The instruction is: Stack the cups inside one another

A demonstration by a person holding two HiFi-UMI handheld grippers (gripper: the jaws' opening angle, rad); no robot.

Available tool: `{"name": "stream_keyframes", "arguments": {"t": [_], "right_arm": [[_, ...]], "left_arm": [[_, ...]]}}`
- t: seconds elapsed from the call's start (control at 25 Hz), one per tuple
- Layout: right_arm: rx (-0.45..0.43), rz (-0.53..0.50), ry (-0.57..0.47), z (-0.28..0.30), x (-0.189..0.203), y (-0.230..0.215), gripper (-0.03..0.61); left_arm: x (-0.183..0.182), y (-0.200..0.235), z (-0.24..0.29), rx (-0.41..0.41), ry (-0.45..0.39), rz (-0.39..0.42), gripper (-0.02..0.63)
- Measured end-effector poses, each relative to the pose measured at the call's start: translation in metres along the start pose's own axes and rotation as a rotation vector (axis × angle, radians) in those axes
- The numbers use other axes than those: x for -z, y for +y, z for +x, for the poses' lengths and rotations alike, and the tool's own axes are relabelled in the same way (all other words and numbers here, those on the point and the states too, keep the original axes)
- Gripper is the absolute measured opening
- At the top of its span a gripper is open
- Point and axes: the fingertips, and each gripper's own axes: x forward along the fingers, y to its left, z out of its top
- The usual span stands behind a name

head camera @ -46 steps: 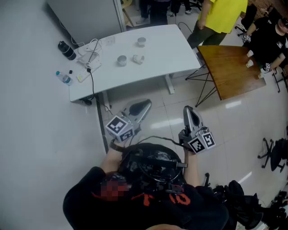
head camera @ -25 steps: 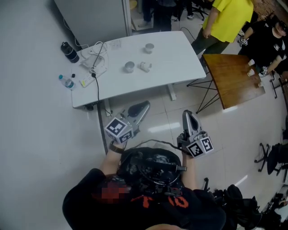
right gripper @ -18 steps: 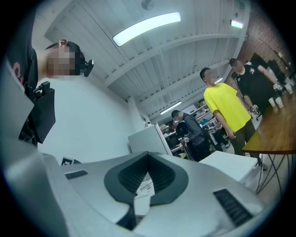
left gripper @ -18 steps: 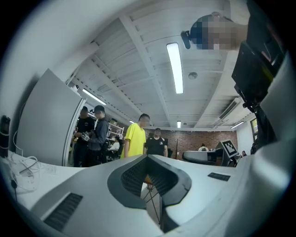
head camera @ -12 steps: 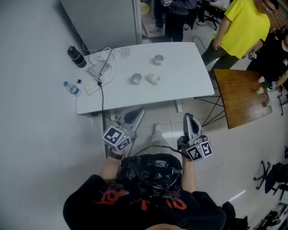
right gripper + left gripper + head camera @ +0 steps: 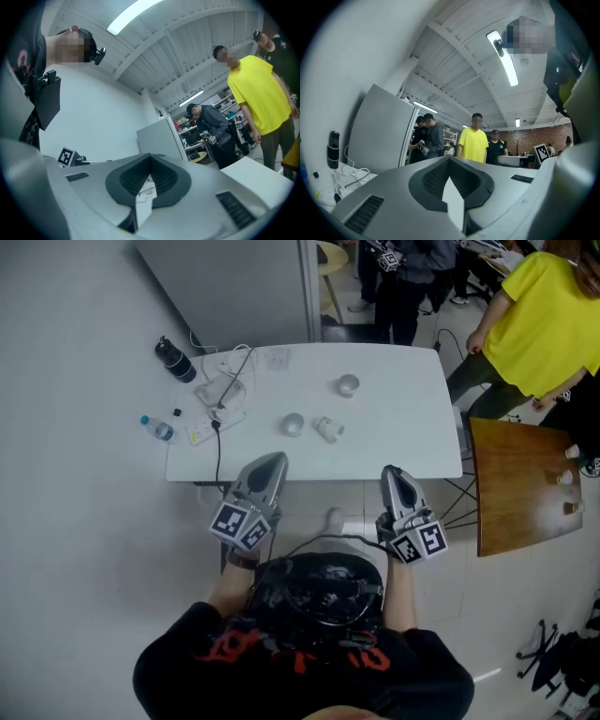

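Three small grey cups stand apart on the white table (image 6: pixel 403 442) in the head view. One cup (image 6: pixel 348 384) is upright toward the back, a second cup (image 6: pixel 292 425) is upright mid-table, and a third cup (image 6: pixel 328 428) lies on its side just right of the second. My left gripper (image 6: pixel 271 461) is shut and empty, its tip over the table's near edge, short of the cups. The right gripper (image 6: pixel 390 472) is also shut and empty at the near edge, further right. In both gripper views the jaws meet with nothing between them, left gripper (image 6: pixel 450 159) and right gripper (image 6: pixel 150 157).
A black bottle (image 6: pixel 175 360), a lying water bottle (image 6: pixel 157 428) and a power strip with cables (image 6: pixel 220 395) crowd the table's left end. A grey partition (image 6: pixel 234 287) stands behind. A wooden table (image 6: pixel 530 484) is to the right, with a person in yellow (image 6: pixel 548 320) beside it.
The table has come nearer in the head view. Both grippers, earlier over the floor well short of it, now reach its near edge. Their jaws stayed shut.
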Motion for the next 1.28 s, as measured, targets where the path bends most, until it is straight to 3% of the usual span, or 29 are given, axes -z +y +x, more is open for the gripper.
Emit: {"name": "stream_keyframes", "arguments": {"t": [0.32, 0.68, 0.92, 1.0, 1.12, 1.2, 1.28], "right_arm": [[-0.073, 0.007, 0.074, 0.037, 0.014, -0.061, 0.005], [-0.138, 0.021, 0.193, 0.085, 0.044, -0.087, 0.005], [-0.058, 0.226, 0.276, 0.103, 0.103, -0.117, 0.009], [-0.072, 0.241, 0.340, 0.112, 0.129, -0.116, 0.124], [-0.066, 0.266, 0.449, 0.120, 0.173, -0.121, 0.133], [-0.051, 0.297, 0.518, 0.125, 0.205, -0.125, 0.186], [-0.032, 0.336, 0.575, 0.129, 0.237, -0.128, 0.192]], "left_arm": [[0.001, 0.004, 0.051, -0.061, 0.046, 0.043, 0.003], [0.011, 0.039, 0.073, -0.117, 0.077, 0.008, 0.003], [0.010, 0.078, 0.073, -0.114, 0.060, -0.014, 0.005], [0.007, 0.096, 0.077, -0.115, 0.037, -0.026, 0.005], [-0.001, 0.117, 0.083, -0.120, 0.008, -0.024, 0.008], [-0.005, 0.132, 0.084, -0.122, -0.009, -0.027, 0.032], [-0.005, 0.147, 0.082, -0.130, -0.017, -0.031, 0.034]]}}
